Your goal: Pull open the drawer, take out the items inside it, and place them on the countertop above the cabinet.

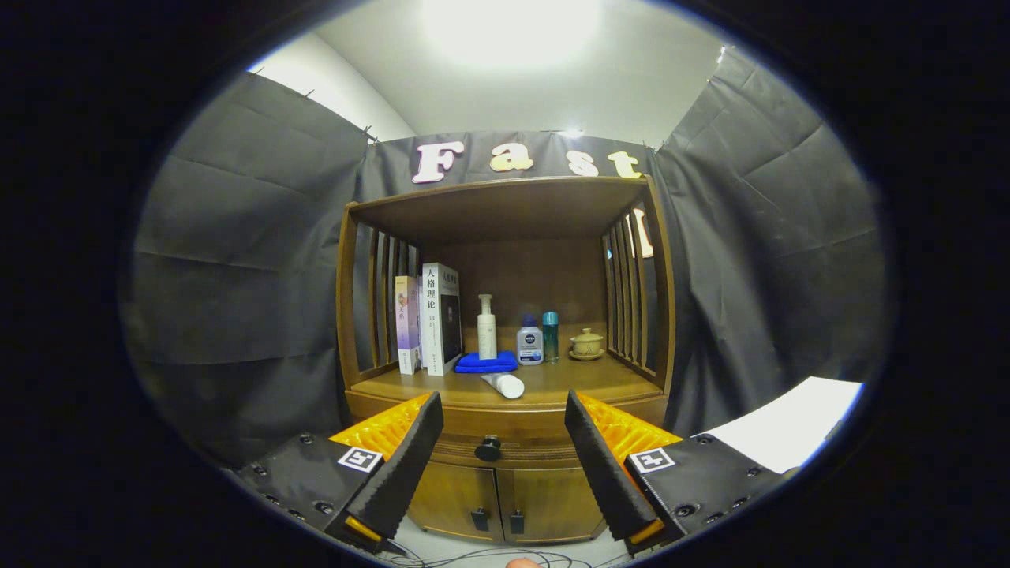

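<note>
The gripper (503,430) is held level, facing the wooden cabinet (505,481), its fingers spread wide with nothing between them. The drawer (505,454) is closed, its round dark knob (488,448) in the gap between the fingers. On the surface (568,383) above, at 12 o'clock: a white tube (505,385) lying down, a folded blue cloth (487,363), upright books (430,319), bottles (530,343), and a lidded ceramic cup (587,344).
</note>
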A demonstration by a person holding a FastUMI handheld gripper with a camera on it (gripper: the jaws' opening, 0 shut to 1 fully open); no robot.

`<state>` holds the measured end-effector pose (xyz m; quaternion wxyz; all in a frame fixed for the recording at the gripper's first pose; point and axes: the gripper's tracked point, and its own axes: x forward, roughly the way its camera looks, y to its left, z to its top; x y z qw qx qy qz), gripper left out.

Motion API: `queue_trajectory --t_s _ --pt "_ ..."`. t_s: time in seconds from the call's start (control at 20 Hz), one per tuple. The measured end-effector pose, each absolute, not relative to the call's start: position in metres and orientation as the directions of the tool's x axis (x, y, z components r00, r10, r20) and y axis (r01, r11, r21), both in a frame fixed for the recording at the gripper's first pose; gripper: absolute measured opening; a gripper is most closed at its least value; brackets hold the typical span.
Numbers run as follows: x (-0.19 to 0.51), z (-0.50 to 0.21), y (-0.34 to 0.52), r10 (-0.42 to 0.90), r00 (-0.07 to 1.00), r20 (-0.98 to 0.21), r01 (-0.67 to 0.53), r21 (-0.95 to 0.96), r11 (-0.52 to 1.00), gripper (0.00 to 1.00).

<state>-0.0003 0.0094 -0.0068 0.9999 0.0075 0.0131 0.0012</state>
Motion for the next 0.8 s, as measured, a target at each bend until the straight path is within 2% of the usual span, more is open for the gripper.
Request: queue_trajectory --t_s 0.8 --pt "-0.003 0.009 0.023 0.037 0.999 0.025 -0.037 -0.01 0.999 0.98"
